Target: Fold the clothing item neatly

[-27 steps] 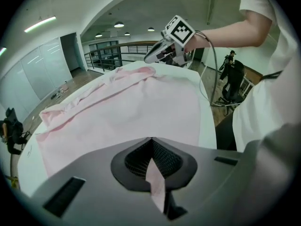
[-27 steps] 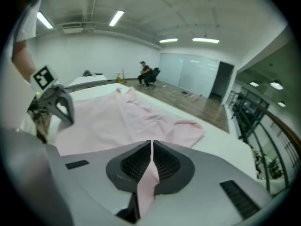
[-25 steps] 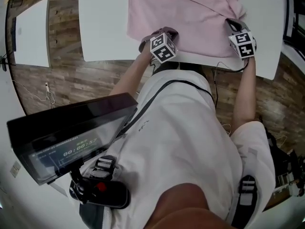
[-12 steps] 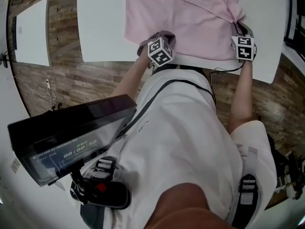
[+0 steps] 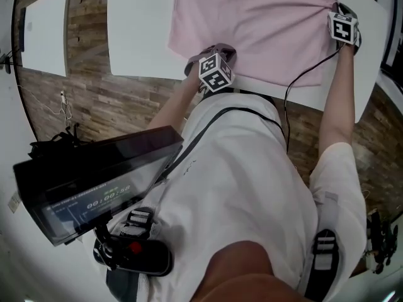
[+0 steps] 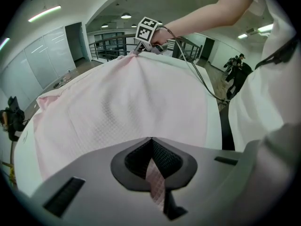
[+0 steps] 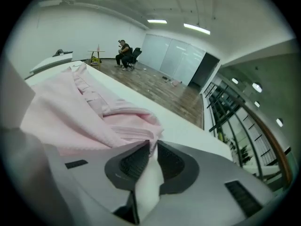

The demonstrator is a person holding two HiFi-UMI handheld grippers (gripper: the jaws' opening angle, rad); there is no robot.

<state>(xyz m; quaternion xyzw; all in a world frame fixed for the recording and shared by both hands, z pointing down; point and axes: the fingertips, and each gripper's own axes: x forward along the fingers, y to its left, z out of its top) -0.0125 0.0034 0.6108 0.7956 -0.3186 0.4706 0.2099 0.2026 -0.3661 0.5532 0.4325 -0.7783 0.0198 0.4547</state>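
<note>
pink shirt (image 5: 264, 24) runs off frame; left claw (image 6: 151, 147) pinches it; right claw (image 7: 152, 149) just closed onto it

Open-plan office: glass partitions (image 7: 174, 55), ceiling strip lights (image 7: 196, 28), wood floor (image 7: 157, 89), white tabletops (image 5: 135, 30), seated person (image 7: 124, 51).

A white table (image 5: 138, 36) stands on a wood-plank floor (image 5: 88, 106). A pink garment (image 5: 252, 24) lies spread across its middle and right, bunched toward the right edge. White tabletop shows to the garment's left and along the near rim. A second white table (image 5: 44, 36) stands apart at the left.
</note>
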